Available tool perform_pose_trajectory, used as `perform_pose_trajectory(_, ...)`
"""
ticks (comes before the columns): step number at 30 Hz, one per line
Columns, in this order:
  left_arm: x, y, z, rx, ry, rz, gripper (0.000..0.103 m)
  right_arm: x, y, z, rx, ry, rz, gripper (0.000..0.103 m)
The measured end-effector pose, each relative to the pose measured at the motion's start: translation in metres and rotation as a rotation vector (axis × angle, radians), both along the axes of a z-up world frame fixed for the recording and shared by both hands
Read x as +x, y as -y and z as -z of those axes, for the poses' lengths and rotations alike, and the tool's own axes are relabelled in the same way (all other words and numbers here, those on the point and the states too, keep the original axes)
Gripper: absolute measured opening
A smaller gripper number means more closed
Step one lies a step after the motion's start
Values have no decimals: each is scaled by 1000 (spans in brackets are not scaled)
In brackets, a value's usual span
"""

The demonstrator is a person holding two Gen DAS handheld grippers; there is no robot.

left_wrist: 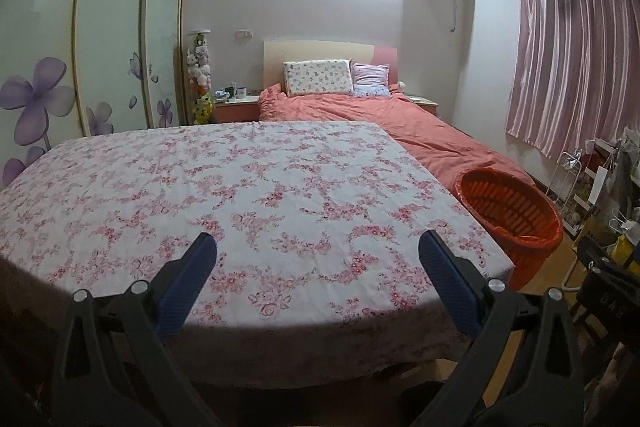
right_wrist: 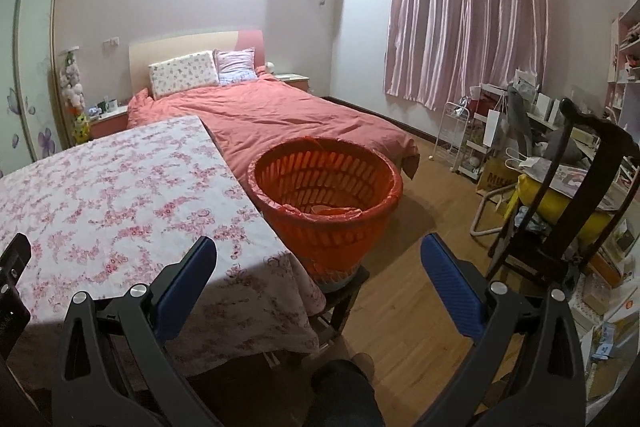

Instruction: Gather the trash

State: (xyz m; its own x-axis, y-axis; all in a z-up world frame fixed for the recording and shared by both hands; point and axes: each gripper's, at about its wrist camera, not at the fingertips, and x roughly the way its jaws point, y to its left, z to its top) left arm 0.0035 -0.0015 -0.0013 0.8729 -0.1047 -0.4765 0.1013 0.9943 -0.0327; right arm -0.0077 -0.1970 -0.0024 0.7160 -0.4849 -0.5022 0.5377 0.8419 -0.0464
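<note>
The table (right_wrist: 120, 179) stands in front of the bed (right_wrist: 272, 115). The basket (right_wrist: 326, 203) sits just right of the table, on a stool (right_wrist: 340, 291). Pillows (right_wrist: 184, 73) lie at the bed's far end. A chair (right_wrist: 568, 211) stands further right

My left claw (left_wrist: 318, 243) is spread wide, its two blue-padded fingers (left_wrist: 188, 279) well apart with nothing between them, pointing toward twelve o'clock and tilted slightly down. My right claw (right_wrist: 318, 247) stands the same way, jaws wide and empty, its blue pads (right_wrist: 452, 283) angled forward and a little downward. At nine o'clock in the right wrist view, a black edge of my left claw shows. My dark-clad leg (right_wrist: 344, 395) sits at six o'clock.
</note>
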Motion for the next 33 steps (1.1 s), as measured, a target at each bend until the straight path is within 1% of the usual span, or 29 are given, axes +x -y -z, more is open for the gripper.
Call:
perform_pose_trajectory(4, 1, -1, 2, -4, -14, 0, 99, -1, 0, 0, 5, -2, -14, 101)
perform_pose_trajectory(14, -2, 1, 0, -11, -10, 9, 99, 0, 0, 1, 31, -13, -41, 101)
perform_pose_trajectory(26, -4, 7, -8, 4, 14, 5, 99, -1, 0, -2, 25, 4, -44, 101)
perform_pose_trajectory(33, -5, 10, -12, 33, 25, -19, 99, -1, 0, -2, 26, 4, -44, 101)
